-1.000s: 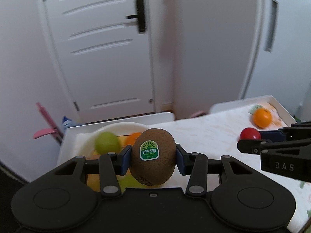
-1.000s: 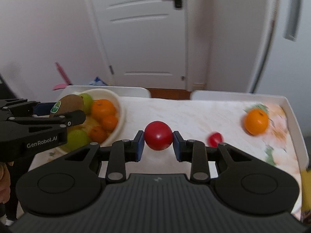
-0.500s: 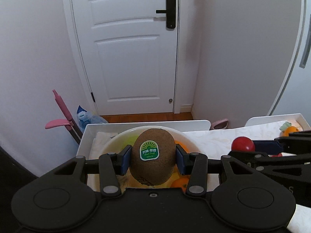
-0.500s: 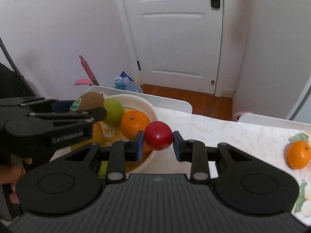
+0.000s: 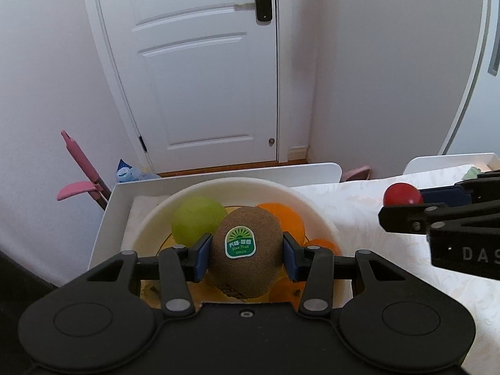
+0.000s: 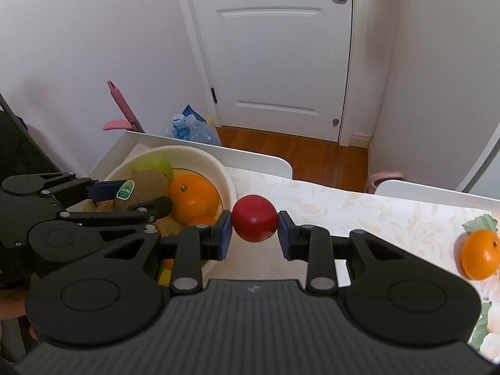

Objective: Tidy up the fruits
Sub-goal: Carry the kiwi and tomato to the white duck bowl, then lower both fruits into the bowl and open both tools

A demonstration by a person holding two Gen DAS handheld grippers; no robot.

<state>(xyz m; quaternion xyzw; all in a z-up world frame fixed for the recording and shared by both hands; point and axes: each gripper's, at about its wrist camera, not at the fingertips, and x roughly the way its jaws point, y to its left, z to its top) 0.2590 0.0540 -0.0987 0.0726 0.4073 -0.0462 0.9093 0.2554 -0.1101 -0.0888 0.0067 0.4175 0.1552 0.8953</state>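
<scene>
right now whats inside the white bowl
The white bowl holds a green apple and oranges. The kiwi between the left gripper's opening fingers covers fruit beneath it.

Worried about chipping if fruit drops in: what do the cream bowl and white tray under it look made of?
Bowl: likely plastic or melamine; matte cream, thick rounded rim, no glassy shine. Tray: probably plastic; thin, smooth white wall, rounded corners. Neither is certain.

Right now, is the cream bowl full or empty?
Partly full: the cream bowl holds a green apple and oranges. The kiwi hangs above it.
</scene>
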